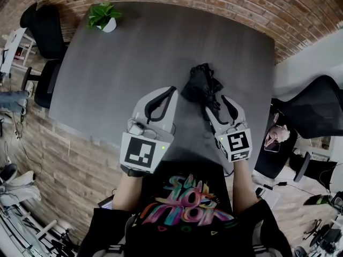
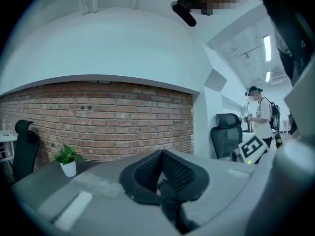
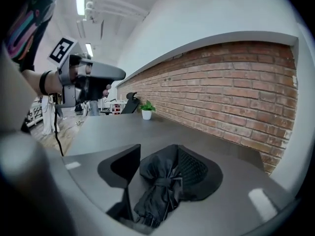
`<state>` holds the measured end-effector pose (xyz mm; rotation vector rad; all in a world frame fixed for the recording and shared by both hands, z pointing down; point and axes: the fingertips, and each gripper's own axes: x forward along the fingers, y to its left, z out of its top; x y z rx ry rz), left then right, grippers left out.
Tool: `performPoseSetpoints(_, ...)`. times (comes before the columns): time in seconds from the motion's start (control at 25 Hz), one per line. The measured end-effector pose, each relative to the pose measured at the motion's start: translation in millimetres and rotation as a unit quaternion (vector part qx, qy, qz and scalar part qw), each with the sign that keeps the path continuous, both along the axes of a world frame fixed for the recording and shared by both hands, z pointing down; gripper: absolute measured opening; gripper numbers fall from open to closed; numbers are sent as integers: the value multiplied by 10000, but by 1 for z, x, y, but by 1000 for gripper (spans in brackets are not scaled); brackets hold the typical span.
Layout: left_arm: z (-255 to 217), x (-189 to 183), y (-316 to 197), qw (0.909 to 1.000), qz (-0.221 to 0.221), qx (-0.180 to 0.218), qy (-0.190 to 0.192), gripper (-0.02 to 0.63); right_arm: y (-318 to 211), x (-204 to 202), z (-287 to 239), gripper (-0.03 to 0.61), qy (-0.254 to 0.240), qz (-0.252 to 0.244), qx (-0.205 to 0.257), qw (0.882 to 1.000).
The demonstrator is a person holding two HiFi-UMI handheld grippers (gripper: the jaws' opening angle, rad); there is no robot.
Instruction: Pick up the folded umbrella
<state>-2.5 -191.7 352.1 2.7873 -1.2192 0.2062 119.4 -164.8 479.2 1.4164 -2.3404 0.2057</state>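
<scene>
The folded umbrella (image 1: pixel 202 86) is black, strapped round its middle, and lies on the grey table (image 1: pixel 123 68) right of centre. My right gripper (image 1: pixel 215 106) sits at its near end. In the right gripper view the umbrella (image 3: pixel 160 181) lies lengthwise between the spread jaws of that gripper (image 3: pixel 165 157); a gap shows beside the left jaw, so the gripper is open. My left gripper (image 1: pixel 171 92) hovers over bare table to the left of the umbrella. Its curved fingers meet at the tips (image 2: pixel 161 154), shut on nothing.
A small potted plant (image 1: pixel 104 17) stands at the table's far left corner. Black office chairs stand off the left (image 1: pixel 45 33) and right (image 1: pixel 316 111) sides. A brick wall (image 3: pixel 236 87) runs behind the table. A person (image 2: pixel 260 119) stands farther off.
</scene>
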Motion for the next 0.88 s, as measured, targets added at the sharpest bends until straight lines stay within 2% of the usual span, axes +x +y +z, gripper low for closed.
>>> performPoseSetpoints(0.24,-1,2,4,10000,26,0,0,2,-5,-2,49,291,204,-72,-619,9979)
performPoseSetpoints(0.44,2,-1,5,10000,-1,-10,-25,2,-17,4,74,336,-36,172,-936,9955)
performPoseSetpoints(0.88,6,-2,6,9999,-23,-98,-27,2,-32,0,122,370,183,182,-1558,9875)
